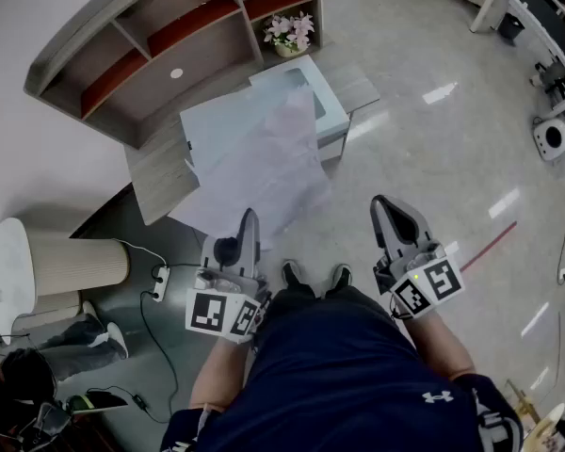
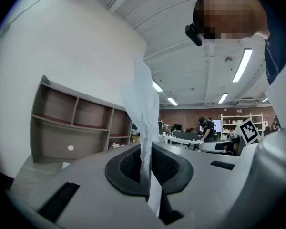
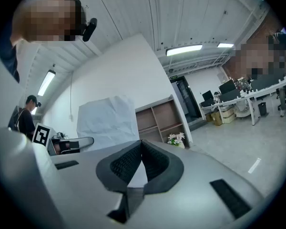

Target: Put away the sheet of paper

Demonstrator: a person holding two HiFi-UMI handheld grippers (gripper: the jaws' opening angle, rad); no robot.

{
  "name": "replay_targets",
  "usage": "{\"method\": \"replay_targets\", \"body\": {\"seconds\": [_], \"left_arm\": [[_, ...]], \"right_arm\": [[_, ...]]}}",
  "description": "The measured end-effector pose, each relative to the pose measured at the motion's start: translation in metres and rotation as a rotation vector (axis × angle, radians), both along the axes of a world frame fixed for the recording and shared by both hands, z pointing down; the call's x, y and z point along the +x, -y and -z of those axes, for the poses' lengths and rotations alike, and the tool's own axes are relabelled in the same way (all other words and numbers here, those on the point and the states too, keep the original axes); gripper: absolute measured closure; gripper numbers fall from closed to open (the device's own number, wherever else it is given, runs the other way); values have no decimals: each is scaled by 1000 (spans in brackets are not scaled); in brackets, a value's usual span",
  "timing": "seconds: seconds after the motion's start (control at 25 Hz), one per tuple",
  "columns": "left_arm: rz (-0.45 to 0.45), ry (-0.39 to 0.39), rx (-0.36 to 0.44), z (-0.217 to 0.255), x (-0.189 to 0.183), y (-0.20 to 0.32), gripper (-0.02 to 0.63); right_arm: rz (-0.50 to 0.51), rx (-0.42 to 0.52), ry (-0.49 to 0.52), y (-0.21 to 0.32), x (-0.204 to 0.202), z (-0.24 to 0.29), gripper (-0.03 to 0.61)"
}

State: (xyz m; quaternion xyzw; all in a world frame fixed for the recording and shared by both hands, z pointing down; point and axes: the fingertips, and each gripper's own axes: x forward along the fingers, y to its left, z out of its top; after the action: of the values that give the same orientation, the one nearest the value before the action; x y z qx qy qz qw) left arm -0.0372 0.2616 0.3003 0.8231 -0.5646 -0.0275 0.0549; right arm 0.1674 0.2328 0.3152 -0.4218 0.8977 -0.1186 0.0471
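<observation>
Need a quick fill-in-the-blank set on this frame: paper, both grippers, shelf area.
1. The sheet of paper is pinched by the person's ___ gripper.
2. The right gripper has its jaws together on ___.
3. At the end of the curved shelf unit stands a pot of ___.
Missing words: left; nothing; flowers.

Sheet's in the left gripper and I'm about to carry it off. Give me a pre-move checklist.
1. Left gripper clamped on the sheet of paper: ok.
2. Right gripper shut, nothing between its jaws: ok.
3. Sheet of paper clear of the right gripper: ok.
4. Sheet of paper smooth: not ok, it is creased.
5. Floor toward the shelf unit free: cannot tell, the paper hides it.
</observation>
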Motion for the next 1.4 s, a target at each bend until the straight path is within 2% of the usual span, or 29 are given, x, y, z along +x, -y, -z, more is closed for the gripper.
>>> {"method": "replay_targets", "body": {"seconds": [0.6,1.04,1.4], "left_arm": [[-26,-52,30,6,-89,25,598],[-81,-89,-30,-32,-154,55,598],[-95,-124,-78,-51,-164,75,598]], "right_arm": [[-56,26,-14,10,-75,18,565],[-139,-41,-53,9,-122,-4,565],[-157,-86,-65,19,-129,-13,565]]}}
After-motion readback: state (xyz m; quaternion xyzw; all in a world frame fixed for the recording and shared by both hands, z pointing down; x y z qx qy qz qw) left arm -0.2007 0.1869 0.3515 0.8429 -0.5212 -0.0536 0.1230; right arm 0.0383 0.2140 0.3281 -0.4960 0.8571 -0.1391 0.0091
